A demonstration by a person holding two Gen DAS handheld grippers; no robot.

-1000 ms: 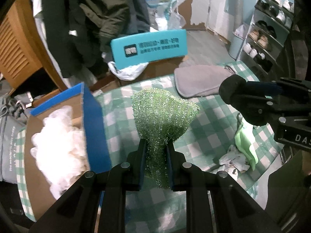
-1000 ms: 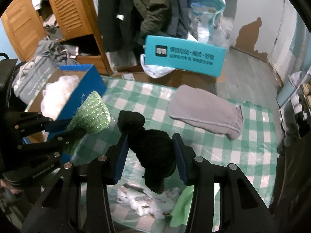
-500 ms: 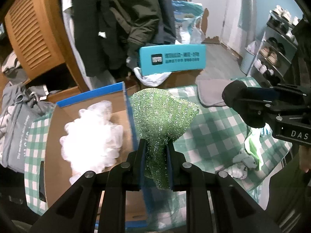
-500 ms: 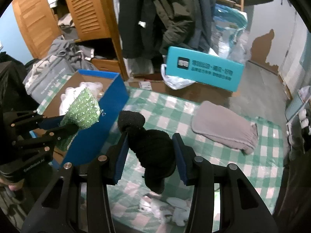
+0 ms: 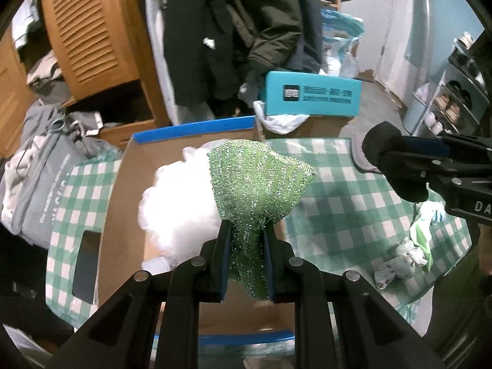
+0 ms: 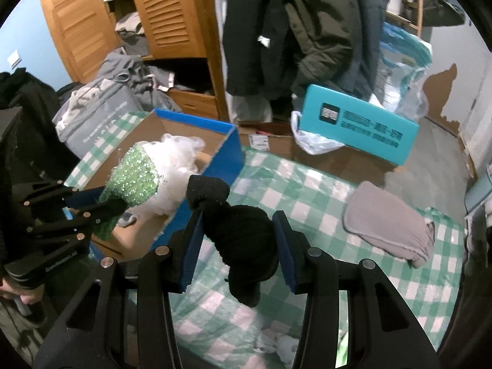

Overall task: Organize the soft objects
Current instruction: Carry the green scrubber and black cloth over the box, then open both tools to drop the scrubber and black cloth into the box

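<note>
Left gripper (image 5: 245,256): jaws nearly closed, clamped on green sparkly scrubbing cloth (image 5: 258,184). Cloth pinched at its lower part, upper part fanned out above the pads, lower tip hanging below them. Held over the open cardboard box with blue outer walls (image 5: 196,129); in the right wrist view the same cloth (image 6: 132,181) sits above the box interior, in front of the white fluffy stuffing (image 6: 175,169).

Right gripper (image 6: 236,246): jaws partly open, closed on black knitted item (image 6: 243,236). Both blue pads pressed against its sides, a rolled end sticking up past the left pad, a lobe hanging below. Positioned over the green-and-white checked tablecloth (image 6: 295,190), just beside the blue box wall (image 6: 215,169), not above the box interior. Seen from the left wrist camera, right gripper and black item (image 5: 390,160) at the right edge of frame, over the cloth-covered table.

White stuffing (image 5: 181,209) inside the box, filling the middle of it.

On the tablecloth: grey folded cloth (image 6: 390,224) lying flat, well apart from the box; crumpled white and pale green pieces (image 5: 415,246) near the table's right edge.

Beyond the table: teal carton with printed label (image 6: 356,123), dark coats hanging (image 6: 276,30), wooden louvred cabinet (image 6: 166,9).
</note>
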